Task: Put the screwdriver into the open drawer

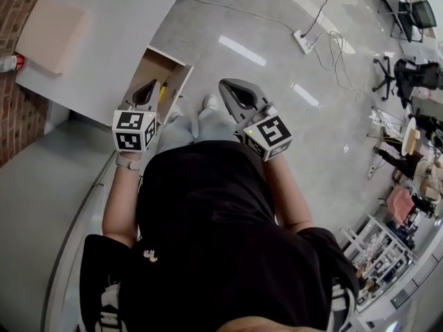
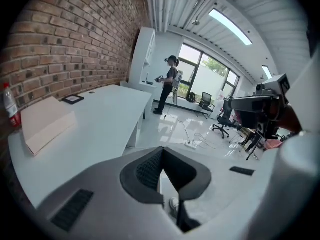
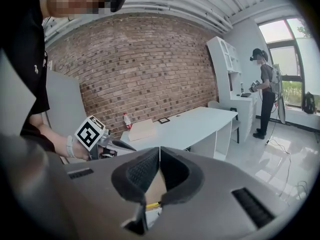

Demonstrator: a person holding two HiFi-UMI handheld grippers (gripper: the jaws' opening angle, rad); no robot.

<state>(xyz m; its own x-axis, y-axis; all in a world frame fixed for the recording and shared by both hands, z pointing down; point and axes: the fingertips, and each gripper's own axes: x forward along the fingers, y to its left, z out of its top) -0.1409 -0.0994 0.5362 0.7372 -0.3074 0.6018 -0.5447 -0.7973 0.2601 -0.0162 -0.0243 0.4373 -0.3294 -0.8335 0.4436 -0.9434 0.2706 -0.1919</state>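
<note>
Two hand-held grippers [image 1: 154, 84] [image 1: 225, 85], one drawer [image 1: 169, 56], one bottle [image 1: 8, 63]

A big, bright office.
Long white tabletop [image 1: 111, 19], rolling chairs [image 1: 422, 12] at upper right, brick wall [image 3: 150, 59], tall windows [image 2: 212, 66].

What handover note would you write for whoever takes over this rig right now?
Left gripper: jaws shut, empty.
Right gripper: jaws shut, empty.
Both are held near the open drawer under the white desk.
A yellow item, probably the screwdriver, lies inside the drawer.
Done: placing, it seems.
Left: check that it is the screwdriver.
</note>
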